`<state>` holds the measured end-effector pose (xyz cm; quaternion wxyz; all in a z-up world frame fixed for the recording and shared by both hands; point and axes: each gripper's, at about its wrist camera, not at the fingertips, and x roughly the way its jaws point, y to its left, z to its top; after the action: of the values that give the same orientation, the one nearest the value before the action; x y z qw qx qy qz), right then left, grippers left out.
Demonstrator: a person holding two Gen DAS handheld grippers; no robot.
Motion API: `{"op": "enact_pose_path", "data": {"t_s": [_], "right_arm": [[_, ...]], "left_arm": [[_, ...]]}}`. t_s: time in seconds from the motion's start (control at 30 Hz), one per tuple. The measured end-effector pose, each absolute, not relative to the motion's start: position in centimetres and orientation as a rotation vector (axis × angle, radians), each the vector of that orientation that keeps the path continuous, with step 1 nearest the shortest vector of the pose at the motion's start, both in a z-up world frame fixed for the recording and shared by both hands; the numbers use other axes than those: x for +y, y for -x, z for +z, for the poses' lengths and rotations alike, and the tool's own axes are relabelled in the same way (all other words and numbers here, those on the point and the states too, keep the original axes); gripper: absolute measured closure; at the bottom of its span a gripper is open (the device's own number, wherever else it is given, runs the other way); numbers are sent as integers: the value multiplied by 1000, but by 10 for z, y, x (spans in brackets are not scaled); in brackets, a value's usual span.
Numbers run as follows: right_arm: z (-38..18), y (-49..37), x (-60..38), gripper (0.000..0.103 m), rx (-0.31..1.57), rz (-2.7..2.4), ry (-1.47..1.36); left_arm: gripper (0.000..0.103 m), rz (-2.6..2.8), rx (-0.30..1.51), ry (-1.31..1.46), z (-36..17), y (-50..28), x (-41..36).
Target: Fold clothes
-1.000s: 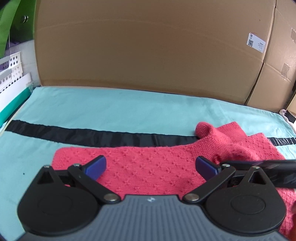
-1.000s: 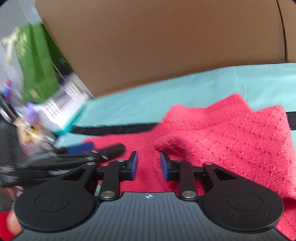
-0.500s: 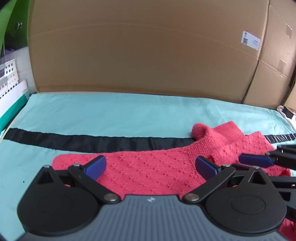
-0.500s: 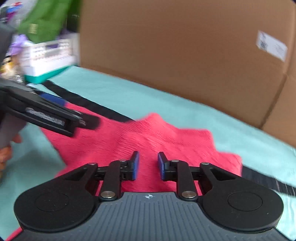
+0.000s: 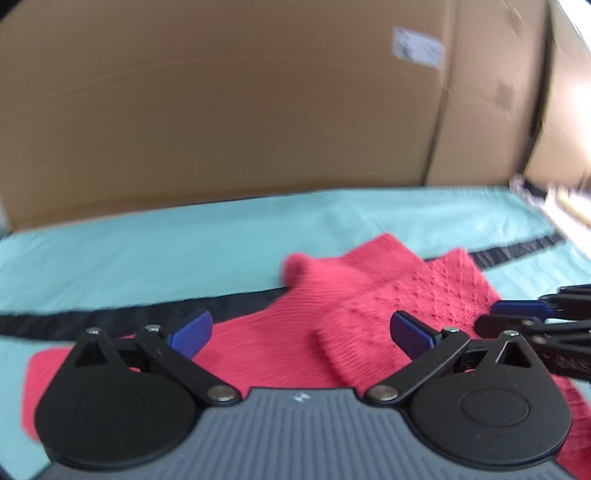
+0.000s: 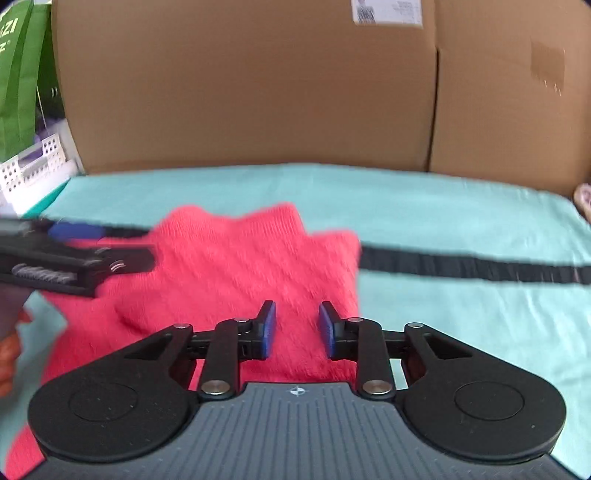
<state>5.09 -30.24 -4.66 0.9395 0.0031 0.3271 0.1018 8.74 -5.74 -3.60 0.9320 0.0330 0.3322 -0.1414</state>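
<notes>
One soft, light red knit sweater (image 6: 229,266) lies partly doubled over mid-way across my teal sheet (image 6: 443,206), limp if lifted, so I'd pinch its hem corners; left gripper (image 5: 301,330) wide open, right gripper (image 6: 297,328) part-open, both empty.

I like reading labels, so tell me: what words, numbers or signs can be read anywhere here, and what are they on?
"ZI": partial white letters on the green bag; the rest is cut off.
White label on the cardboard box: a code and small print, too blurred to read.
Pale lettering on the left gripper arm: blurred, unreadable.
Small emblem on the right gripper body: a sign, not text.
The red sweater bears none.
</notes>
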Motion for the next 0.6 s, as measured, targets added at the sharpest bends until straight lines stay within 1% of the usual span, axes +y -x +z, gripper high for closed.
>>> {"op": "enact_pose_path", "data": {"t_s": [0.2, 0.33, 0.47, 0.53, 0.6], "right_arm": [[-36, -39, -318, 73, 595, 206, -25], [-24, -62, -329, 73, 574, 177, -18], [-33, -108, -319, 74, 625, 266, -15], [-45, -129, -322, 76, 680, 217, -5], [-43, -130, -332, 75, 658, 176, 5]], "left_arm": [[1, -294, 703, -157, -46, -100, -85], [1, -291, 720, -118, -50, -102, -70], [1, -266, 680, -182, -50, -95, -81], [1, -265, 681, -183, -51, -96, -81], [1, -271, 690, -161, -51, -98, -77]]}}
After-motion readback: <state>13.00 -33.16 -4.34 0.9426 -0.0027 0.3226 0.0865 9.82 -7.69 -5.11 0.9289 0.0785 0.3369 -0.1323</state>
